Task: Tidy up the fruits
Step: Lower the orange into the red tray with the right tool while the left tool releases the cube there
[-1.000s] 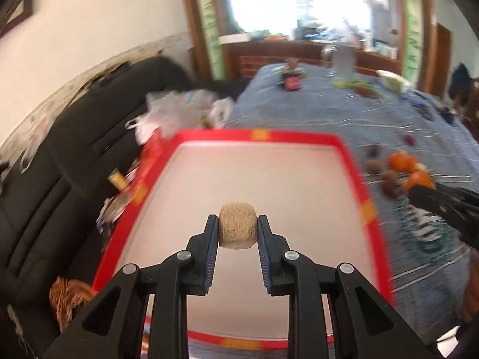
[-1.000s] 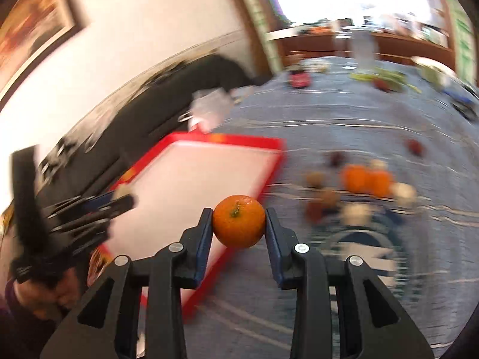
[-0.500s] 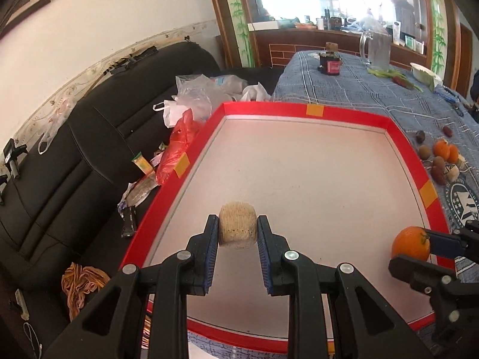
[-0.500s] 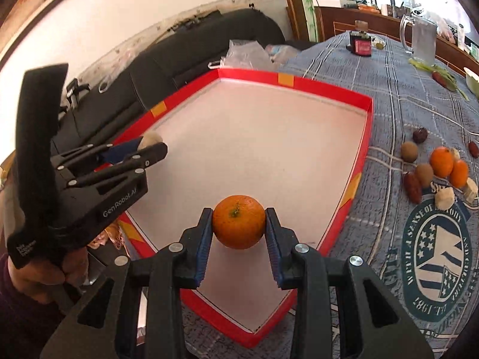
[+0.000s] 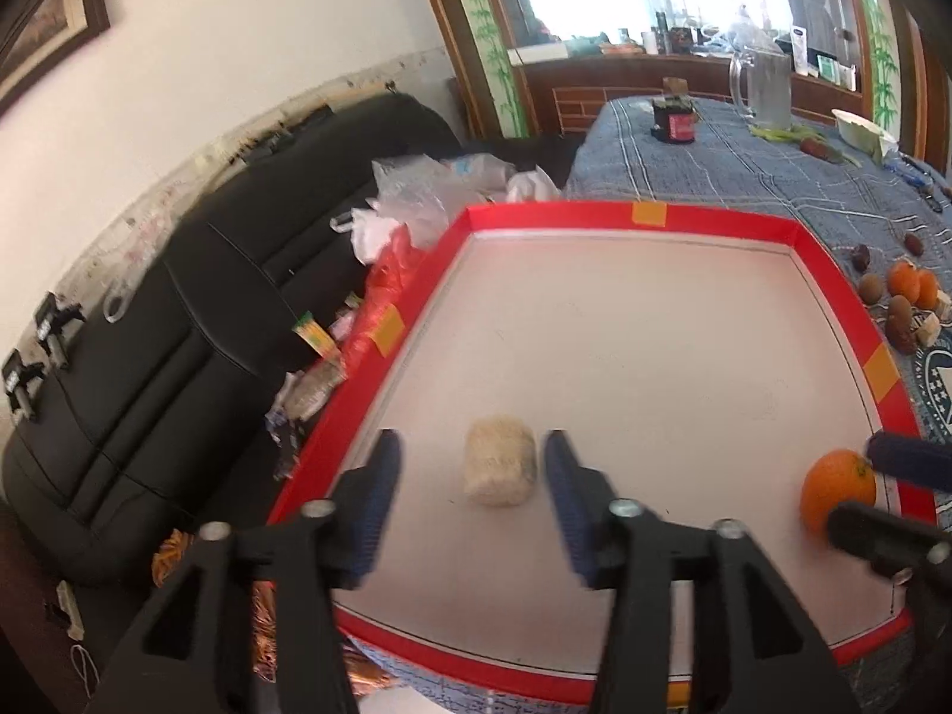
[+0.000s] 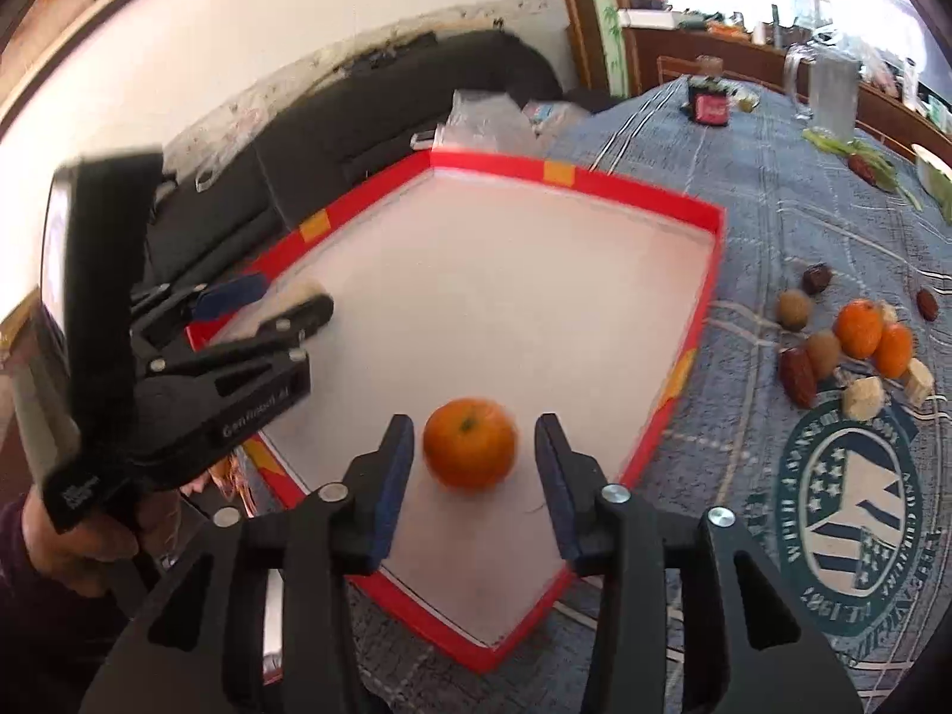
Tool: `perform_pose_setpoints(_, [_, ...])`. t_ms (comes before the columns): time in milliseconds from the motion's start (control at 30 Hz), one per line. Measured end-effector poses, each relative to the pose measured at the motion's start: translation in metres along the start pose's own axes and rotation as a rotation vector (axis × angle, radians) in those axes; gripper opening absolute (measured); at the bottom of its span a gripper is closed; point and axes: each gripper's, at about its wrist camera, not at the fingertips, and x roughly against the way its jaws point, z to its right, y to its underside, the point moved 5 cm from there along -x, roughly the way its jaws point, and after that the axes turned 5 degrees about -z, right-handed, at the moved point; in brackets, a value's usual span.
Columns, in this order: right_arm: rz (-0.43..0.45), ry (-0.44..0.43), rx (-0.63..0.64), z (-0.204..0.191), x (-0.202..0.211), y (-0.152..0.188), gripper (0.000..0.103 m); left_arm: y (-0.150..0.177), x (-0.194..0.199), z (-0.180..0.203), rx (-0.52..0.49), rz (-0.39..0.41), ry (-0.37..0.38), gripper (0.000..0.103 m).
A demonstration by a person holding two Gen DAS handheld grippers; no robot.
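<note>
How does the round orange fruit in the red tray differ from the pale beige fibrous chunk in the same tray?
The round orange fruit is smooth and bright; the pale beige fibrous chunk is rough, dull and blocky. The fruit lies near the red tray's right rim, the chunk nearer its left rim. The fruit sits between the right gripper's open jaws, the chunk between the left gripper's. Both rest on the tray floor, ungripped.

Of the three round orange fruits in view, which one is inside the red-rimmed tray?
The round orange fruit between the open right gripper's fingers lies in the red-rimmed tray; the other two oranges lie together on the blue tablecloth.
</note>
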Motion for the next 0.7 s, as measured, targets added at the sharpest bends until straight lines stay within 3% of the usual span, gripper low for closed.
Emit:
perform_pose_setpoints(67, [0.033,0.008,-0.023,0.007,0.009,-0.003,0.048,-0.003,0.006,-0.001,-0.004,0.026,-0.021,0.066])
perform_pose_setpoints(700, [0.12,0.021,-0.182,0.064,0.043,-0.001,0.048,-0.043,0.058,-0.002,0.021,0.173,-0.051,0.078])
